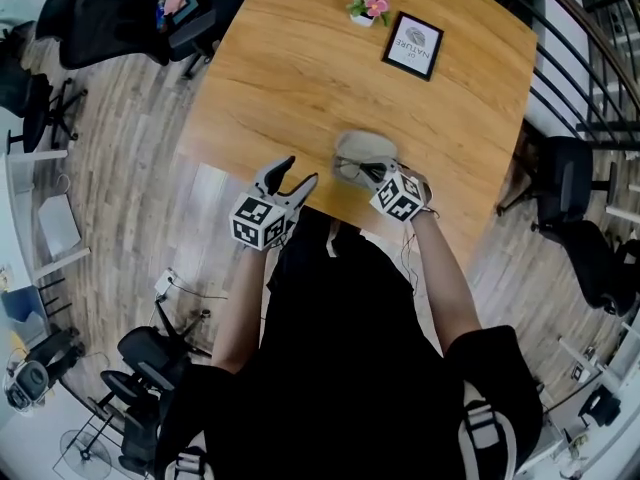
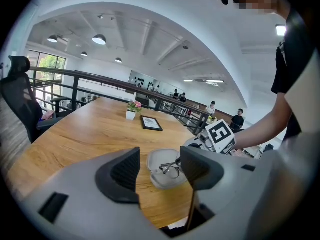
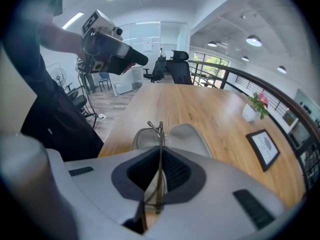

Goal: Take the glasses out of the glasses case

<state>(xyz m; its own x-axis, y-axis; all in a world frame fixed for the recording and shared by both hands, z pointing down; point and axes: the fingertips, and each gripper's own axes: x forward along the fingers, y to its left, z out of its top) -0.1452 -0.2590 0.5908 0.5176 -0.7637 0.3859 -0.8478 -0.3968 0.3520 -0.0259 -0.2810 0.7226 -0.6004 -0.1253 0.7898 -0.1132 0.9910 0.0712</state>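
Observation:
An open grey glasses case (image 1: 362, 148) lies near the front edge of the wooden table (image 1: 300, 78). My right gripper (image 1: 368, 174) hangs just over it, shut on the thin metal-framed glasses (image 1: 352, 171). In the right gripper view the glasses (image 3: 159, 139) stand edge-on between the shut jaws (image 3: 159, 171), lifted a little above the case (image 3: 192, 136). My left gripper (image 1: 301, 170) is open to the left of the case, holding nothing. In the left gripper view the case (image 2: 157, 161) and glasses (image 2: 171, 169) show between its open jaws (image 2: 160, 176).
A framed picture (image 1: 412, 45) and a small pot of pink flowers (image 1: 368, 6) stand at the table's far side. Black office chairs (image 1: 110, 23) are on the left and a dark railing (image 1: 590, 78) runs along the right. My body is close against the table's near edge.

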